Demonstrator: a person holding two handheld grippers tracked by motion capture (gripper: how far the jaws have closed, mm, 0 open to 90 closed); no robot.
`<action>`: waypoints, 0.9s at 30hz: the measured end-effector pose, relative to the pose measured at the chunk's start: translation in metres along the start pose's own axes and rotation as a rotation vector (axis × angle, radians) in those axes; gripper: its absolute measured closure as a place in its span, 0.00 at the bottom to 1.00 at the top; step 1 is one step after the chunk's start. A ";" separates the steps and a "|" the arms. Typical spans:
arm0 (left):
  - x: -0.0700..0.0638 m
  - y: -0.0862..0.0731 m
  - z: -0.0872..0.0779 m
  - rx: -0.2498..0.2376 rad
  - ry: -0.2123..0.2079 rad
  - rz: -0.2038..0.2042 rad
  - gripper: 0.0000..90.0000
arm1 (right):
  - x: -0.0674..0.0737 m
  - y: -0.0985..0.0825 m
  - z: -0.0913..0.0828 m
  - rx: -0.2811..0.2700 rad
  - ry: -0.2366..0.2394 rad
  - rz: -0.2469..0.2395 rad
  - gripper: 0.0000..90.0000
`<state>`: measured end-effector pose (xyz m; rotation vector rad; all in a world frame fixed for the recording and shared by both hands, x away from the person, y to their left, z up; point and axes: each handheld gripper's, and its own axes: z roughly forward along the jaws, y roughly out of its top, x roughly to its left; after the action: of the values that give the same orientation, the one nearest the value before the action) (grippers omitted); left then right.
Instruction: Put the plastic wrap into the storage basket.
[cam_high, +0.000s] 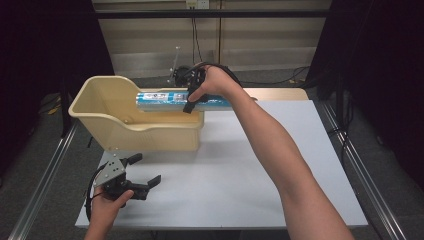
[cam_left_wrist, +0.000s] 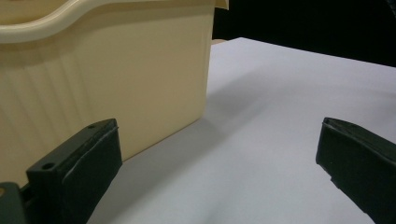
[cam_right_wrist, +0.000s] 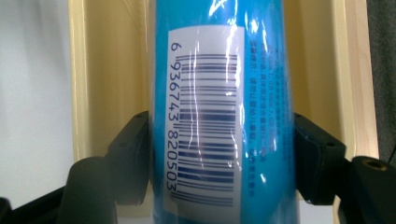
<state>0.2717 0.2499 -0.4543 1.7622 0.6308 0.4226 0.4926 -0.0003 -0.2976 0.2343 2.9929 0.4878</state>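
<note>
while the right gripper (cam_high: 192, 92) hangs over the bin's (cam_high: 95, 112) right end, its jaws are clamped on a blue tube (cam_high: 165, 100), one black pad pressed to each side of it; in the right gripper view the tube (cam_right_wrist: 219, 112) runs straight away from the tool between the jaws, barcode label facing the camera, clear wrap shining over it

tube lies level, its far part over the bin's hollow, its near end sticking out past the bin's right wall on the gripper's hand side; whether it touches the rim cannot be told

beige bin sits on the white table (cam_high: 240, 175), its inner walls flanking the tube on both sides in the right gripper view

left gripper (cam_high: 135, 175) rests low on the table's near left corner, well apart from the tube, jaws spread wide with nothing between them; in the left gripper view the bin's wall (cam_left_wrist: 107, 79) stands just beyond its left jaw, bare table ahead of the right one
</note>
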 end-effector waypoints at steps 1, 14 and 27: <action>0.000 0.000 0.000 -0.004 0.001 -0.006 0.00 | 0.000 0.000 0.000 0.004 -0.001 -0.001 0.35; -0.002 0.000 0.001 0.003 -0.003 -0.008 0.00 | 0.002 0.006 -0.032 -0.046 -0.016 0.049 0.30; -0.003 0.000 0.001 0.005 -0.002 -0.007 0.00 | 0.004 -0.015 -0.050 -0.056 -0.059 0.092 0.21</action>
<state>0.2700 0.2470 -0.4548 1.7647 0.6369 0.4142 0.4806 -0.0293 -0.2561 0.3760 2.9161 0.5627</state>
